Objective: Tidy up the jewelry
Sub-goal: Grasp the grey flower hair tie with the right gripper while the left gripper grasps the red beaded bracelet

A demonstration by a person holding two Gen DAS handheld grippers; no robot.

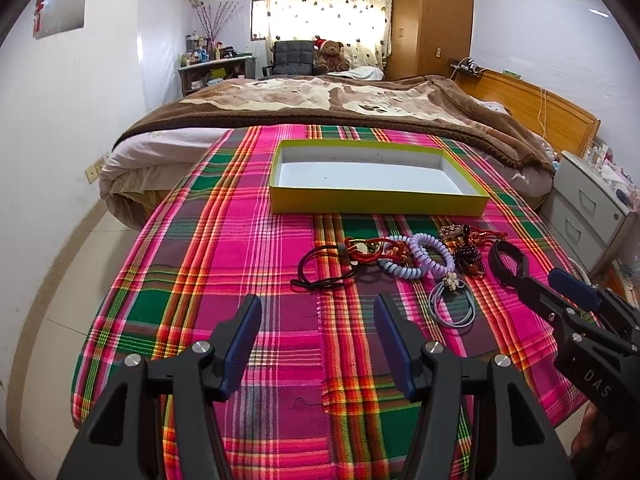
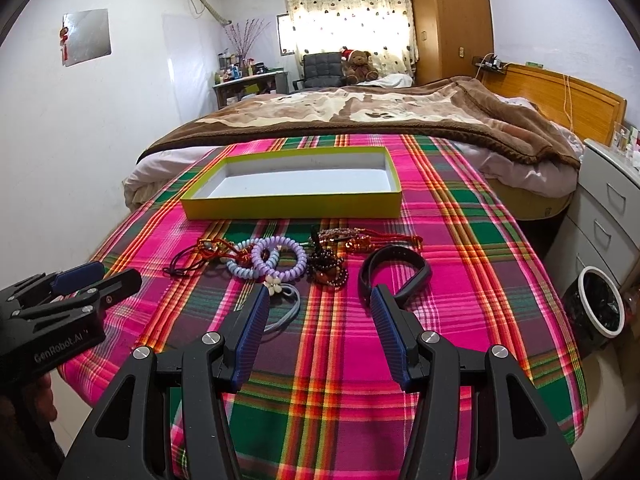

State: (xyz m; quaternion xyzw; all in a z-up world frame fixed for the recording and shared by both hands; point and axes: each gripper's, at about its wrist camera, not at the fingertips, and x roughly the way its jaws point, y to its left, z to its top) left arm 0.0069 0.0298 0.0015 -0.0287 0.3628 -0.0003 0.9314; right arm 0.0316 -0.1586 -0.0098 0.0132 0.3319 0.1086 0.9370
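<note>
Both grippers, left (image 1: 316,344) and right (image 2: 320,336), hovering low in frame, jaws wide open, holding nothing. Jewelry (image 2: 280,258) heaped mid-frame on plaid cloth (image 2: 460,280), just below empty tray (image 2: 288,206).

A counter (image 2: 460,248) is covered by a plaid cloth (image 2: 320,360); an open yellow box (image 2: 288,208) and scattered jewelry (image 2: 280,260) are laid on it.

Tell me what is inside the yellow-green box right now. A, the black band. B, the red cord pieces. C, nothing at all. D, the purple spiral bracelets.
C: the yellow-green box shows only its bare white floor, while the purple spiral bracelets, black band and red cord pieces all lie on the plaid cloth in front of it.
</note>
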